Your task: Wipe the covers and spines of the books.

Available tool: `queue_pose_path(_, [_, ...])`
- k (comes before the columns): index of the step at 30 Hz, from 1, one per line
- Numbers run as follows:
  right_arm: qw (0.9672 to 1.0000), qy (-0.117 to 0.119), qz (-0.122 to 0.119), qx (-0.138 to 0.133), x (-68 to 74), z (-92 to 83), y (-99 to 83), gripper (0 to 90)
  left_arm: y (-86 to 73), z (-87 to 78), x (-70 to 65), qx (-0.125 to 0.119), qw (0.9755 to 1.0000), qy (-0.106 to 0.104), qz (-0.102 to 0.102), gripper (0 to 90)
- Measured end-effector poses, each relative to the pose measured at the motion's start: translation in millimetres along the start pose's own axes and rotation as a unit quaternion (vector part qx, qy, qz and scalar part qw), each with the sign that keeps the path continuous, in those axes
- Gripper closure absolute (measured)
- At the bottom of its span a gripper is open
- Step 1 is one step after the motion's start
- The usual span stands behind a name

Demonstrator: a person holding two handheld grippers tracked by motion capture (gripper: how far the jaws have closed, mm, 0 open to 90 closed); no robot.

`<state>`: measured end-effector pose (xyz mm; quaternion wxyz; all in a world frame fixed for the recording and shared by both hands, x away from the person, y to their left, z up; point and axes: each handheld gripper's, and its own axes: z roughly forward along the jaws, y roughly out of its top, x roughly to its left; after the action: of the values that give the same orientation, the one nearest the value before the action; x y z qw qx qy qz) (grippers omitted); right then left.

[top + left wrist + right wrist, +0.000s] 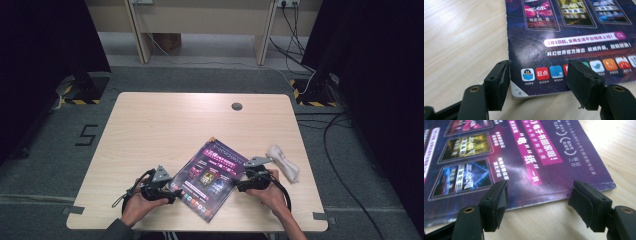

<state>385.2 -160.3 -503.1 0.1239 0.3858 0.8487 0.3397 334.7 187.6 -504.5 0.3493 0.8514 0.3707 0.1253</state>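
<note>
A purple magazine lies flat and askew near the table's front edge. My left gripper is at its left side, held in a hand. In the left gripper view the gripper is open, and its jaws straddle the magazine's near corner without pressing on it. My right gripper is at the magazine's right edge. In the right gripper view that gripper is open, with the magazine's edge lying just beyond the gap between its jaws.
A crumpled white cloth lies on the light wooden table just right of the right gripper. A round cable hole sits near the far edge. Dark curtains hang at both sides, and cables run across the floor.
</note>
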Motion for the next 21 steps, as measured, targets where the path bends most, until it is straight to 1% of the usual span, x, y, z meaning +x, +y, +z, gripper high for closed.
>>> queue_pose_path(2, [1.0000,0.006,-0.002,0.004,-2.2,2.4,3.3,28.7,-1.8,-1.6,-2.1,0.000,1.0000,-0.003,-0.001,34.9])
queue_pose_path(4, [0.9999,0.008,-0.010,0.009,-4.8,4.6,7.3,28.6,-3.6,-4.0,-5.3,0.003,1.0000,-0.006,0.004,35.5])
queue_pose_path(9, [0.9996,0.007,-0.020,0.017,-10.2,14.4,19.9,28.1,-6.3,-7.1,-13.9,0.004,0.9999,-0.008,0.007,35.5])
queue_pose_path(10, [0.9995,0.007,-0.023,0.019,-12.0,16.2,22.6,28.1,-6.5,-7.3,-15.3,0.004,0.9999,-0.011,0.009,35.6])
queue_pose_path(13, [0.9997,0.003,-0.019,0.015,-15.7,22.8,29.1,28.2,-6.8,-6.3,-19.8,0.009,0.9998,-0.015,0.010,35.6])
queue_pose_path(15, [0.9998,-0.006,-0.016,0.014,-18.0,28.0,35.2,29.2,-7.0,-4.9,-23.5,0.012,0.9996,-0.021,0.013,35.9])
queue_pose_path(16, [0.9998,-0.008,-0.011,0.012,-18.1,30.3,37.8,30.2,-6.6,-4.4,-25.9,0.011,0.9995,-0.023,0.017,36.0])
queue_pose_path(17, [0.9998,-0.013,-0.011,0.009,-18.5,32.6,40.0,31.6,-6.0,-4.1,-28.6,0.010,0.9995,-0.026,0.017,36.2])
queue_pose_path(19, [0.9997,-0.018,-0.013,0.009,-18.0,35.1,44.1,33.6,-4.3,-3.7,-33.8,0.007,0.9993,-0.028,0.025,36.4])
queue_pose_path(21, [0.9996,-0.023,-0.017,0.009,-17.0,36.8,46.5,33.1,-4.1,-2.9,-38.7,0.009,0.9989,-0.023,0.041,36.6])
